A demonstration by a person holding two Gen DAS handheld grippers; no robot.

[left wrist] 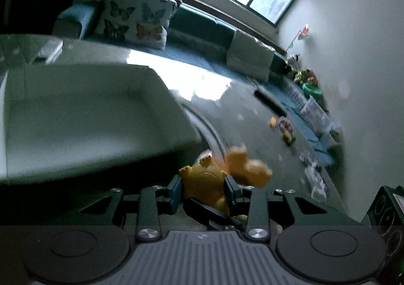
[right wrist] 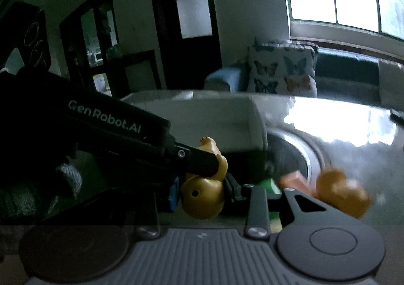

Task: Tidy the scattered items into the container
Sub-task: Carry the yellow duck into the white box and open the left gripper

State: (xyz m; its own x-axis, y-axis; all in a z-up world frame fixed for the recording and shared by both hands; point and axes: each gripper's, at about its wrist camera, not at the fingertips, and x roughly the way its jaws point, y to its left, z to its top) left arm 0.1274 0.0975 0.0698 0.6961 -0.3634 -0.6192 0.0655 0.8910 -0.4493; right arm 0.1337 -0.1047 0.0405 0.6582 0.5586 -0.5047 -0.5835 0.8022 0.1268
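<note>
My left gripper (left wrist: pixel 203 189) is shut on a yellow toy figure (left wrist: pixel 205 182), held just right of the white container (left wrist: pixel 88 113) and above the glossy table (left wrist: pixel 240 113). A second orange-yellow toy (left wrist: pixel 248 165), blurred, lies on the table just beyond it. My right gripper (right wrist: pixel 202 195) is shut on a yellow rubber duck (right wrist: pixel 202 196). The left gripper's black body (right wrist: pixel 113 138) crosses in front of it from the left. The white container (right wrist: pixel 214 123) stands behind the duck. The blurred orange toy (right wrist: pixel 341 191) lies at the right.
Small colourful items (left wrist: pixel 285 128) and a dark remote-like bar (left wrist: pixel 269 102) lie further out on the table. A sofa with a butterfly cushion (left wrist: pixel 136 20) stands behind the table. A round metal rim (right wrist: pixel 310 156) runs next to the container.
</note>
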